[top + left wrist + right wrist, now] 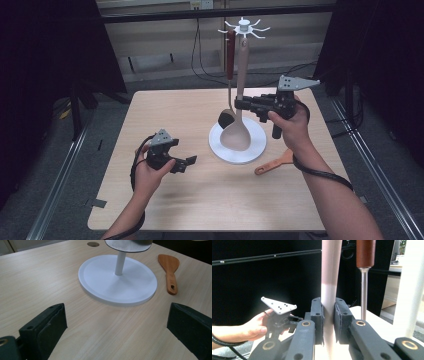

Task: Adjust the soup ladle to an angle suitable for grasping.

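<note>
A white utensil stand (pixel 250 150) with a ring of hooks (pixel 243 26) stands at the table's middle. A long beige spoon (pixel 241 70) hangs upright along its pole, bowl (pixel 236 136) low over the base. My right gripper (pixel 239 104) is shut on the spoon's handle (pixel 329 285), jaws pressed on both sides (pixel 328 320). A ladle with a red-brown handle (pixel 230 55) (pixel 365 252) hangs beside it. My left gripper (pixel 187 162) hovers open over the table left of the base (pixel 100 277), with nothing between its jaws (pixel 117 332).
A wooden spatula (pixel 274 162) (pixel 170 272) lies flat on the table right of the base. The stand's white pole (pixel 409 290) rises close at the right of the right gripper view. Dark curtains flank the table.
</note>
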Available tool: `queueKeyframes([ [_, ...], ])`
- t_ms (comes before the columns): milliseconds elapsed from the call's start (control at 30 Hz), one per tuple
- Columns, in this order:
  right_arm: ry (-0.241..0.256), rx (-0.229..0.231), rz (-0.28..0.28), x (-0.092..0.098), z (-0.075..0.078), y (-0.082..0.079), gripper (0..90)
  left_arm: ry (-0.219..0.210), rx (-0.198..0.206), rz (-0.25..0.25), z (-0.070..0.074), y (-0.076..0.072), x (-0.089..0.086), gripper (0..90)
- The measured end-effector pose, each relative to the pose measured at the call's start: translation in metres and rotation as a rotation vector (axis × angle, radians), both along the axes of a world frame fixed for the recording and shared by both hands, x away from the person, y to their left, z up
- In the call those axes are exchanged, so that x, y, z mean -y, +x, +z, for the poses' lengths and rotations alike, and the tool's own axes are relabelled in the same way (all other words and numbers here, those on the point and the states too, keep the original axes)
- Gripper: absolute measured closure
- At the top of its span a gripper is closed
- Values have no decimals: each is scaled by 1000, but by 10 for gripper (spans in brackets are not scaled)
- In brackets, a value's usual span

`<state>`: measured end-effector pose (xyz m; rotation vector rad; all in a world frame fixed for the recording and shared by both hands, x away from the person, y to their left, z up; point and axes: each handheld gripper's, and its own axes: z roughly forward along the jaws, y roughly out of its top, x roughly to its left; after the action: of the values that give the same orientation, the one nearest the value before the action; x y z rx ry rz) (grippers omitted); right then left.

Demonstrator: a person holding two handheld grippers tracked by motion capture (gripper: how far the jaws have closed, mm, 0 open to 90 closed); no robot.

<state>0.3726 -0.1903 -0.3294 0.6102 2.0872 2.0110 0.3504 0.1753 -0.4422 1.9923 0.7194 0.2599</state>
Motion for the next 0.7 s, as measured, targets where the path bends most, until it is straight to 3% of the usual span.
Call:
queueKeyframes([
  [333,20,-19,-12,2,-4,8,794,1,-2,-2,0,-1,0,25],
  [700,68,-20,-141,7,-9,5,718,6,0,-6,0,-2,1,26],
])
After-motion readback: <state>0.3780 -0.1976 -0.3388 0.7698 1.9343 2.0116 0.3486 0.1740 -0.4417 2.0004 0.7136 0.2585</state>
